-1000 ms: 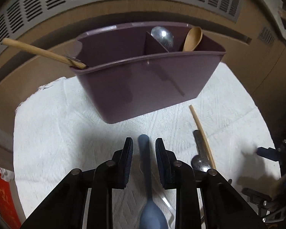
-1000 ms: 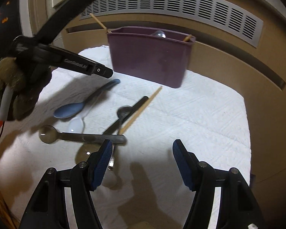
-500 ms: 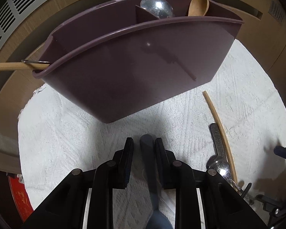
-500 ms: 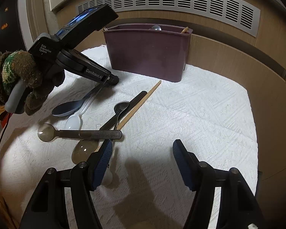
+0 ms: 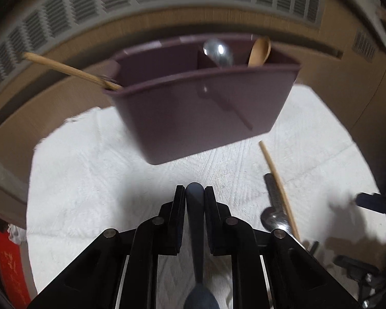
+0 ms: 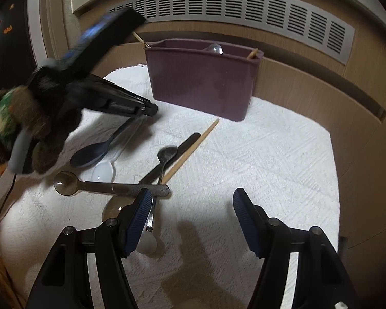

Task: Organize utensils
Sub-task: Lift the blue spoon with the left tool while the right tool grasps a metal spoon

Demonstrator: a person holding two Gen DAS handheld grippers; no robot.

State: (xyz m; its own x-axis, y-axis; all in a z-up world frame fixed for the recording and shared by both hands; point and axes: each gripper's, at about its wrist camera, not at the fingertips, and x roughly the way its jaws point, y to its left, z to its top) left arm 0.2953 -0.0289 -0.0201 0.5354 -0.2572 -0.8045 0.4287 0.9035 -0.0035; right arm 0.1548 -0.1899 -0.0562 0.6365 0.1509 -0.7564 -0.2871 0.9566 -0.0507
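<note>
A dark blue spoon (image 5: 195, 221) lies handle-forward between my left gripper's (image 5: 195, 193) pads, which are closing and press on both sides of its handle. In the right wrist view that left gripper (image 6: 151, 109), held by a gloved hand (image 6: 36, 134), lifts the handle end of the blue spoon (image 6: 95, 152) while its bowl stays low by the towel. The purple utensil caddy (image 5: 193, 113) stands ahead, with a metal spoon (image 5: 218, 51), a wooden spoon (image 5: 260, 51) and a chopstick (image 5: 72, 70) in it. My right gripper (image 6: 190, 203) hangs open over the towel, empty.
Loose on the white towel (image 6: 270, 159) lie a wooden chopstick (image 6: 193, 149), a black-handled piece (image 6: 185, 144), a small metal spoon (image 6: 167, 154), a clear plastic spoon (image 6: 105, 170) and a smoky translucent spoon (image 6: 67, 180). A wood wall with a vent grille (image 6: 244, 7) rises behind the caddy.
The left gripper's jaws narrowed onto the blue spoon's handle. It swung close to the caddy, then drew back and up, and the handle end rose off the towel. The right gripper kept still.
</note>
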